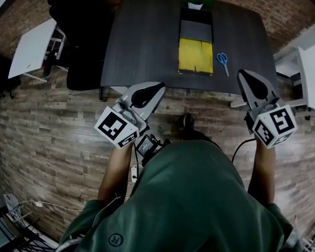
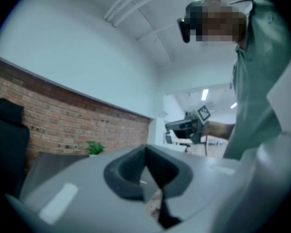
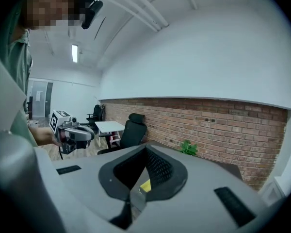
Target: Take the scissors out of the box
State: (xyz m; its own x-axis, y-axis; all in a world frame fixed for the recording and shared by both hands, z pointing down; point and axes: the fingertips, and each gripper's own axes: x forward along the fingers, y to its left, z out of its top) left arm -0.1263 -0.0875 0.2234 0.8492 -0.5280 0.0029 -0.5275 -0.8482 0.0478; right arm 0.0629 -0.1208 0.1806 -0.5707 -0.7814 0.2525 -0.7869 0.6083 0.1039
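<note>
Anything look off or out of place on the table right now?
The scissors lie on the table just right of the open box, not in it. The left gripper and right gripper are shut, empty, short of the table. Nothing looks spilled or damaged.

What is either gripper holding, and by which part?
Nothing. Left gripper and right gripper are both shut, empty; the scissors lie on the table beside the box.
</note>
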